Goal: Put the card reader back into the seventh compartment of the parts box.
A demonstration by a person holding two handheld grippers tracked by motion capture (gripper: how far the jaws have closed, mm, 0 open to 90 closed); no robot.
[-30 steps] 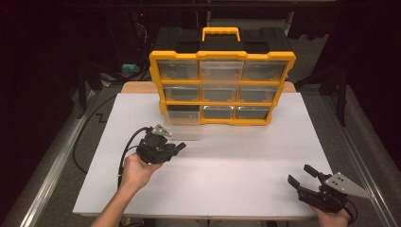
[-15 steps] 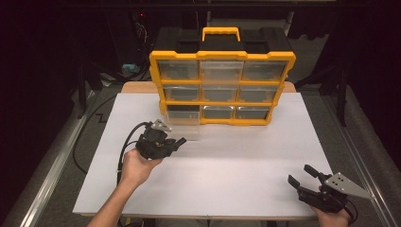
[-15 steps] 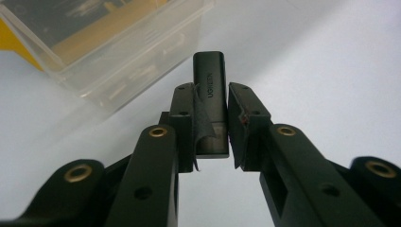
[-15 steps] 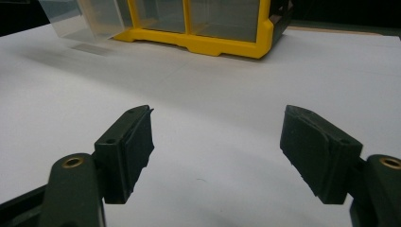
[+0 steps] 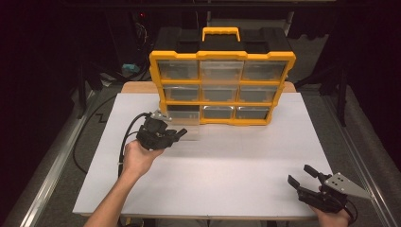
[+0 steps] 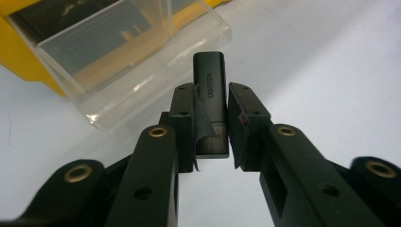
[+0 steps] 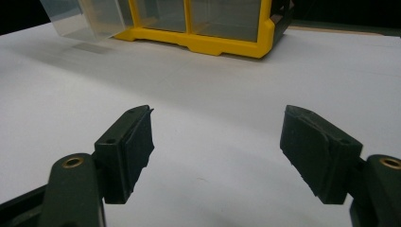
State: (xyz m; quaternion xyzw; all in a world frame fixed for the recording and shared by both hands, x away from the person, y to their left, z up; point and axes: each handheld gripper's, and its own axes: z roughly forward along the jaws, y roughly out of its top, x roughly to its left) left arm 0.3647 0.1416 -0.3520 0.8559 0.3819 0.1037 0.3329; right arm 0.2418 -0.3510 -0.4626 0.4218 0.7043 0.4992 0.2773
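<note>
Clamping a black stick (image 6: 211,101) between my left gripper (image 5: 176,135) fingers (image 6: 184,116), pads tight on both its sides, its tip pointing at the clear drawer (image 6: 127,56). That drawer is pulled out of the bottom-left slot of the yellow organizer (image 5: 222,85) and hangs over the white tabletop (image 5: 227,170). I hold the left gripper just in front of the drawer, off the tabletop. My right gripper (image 5: 305,182) sits near the front right corner, well apart from the organizer, fingers (image 7: 127,151) spread wide, nothing between them.
</note>
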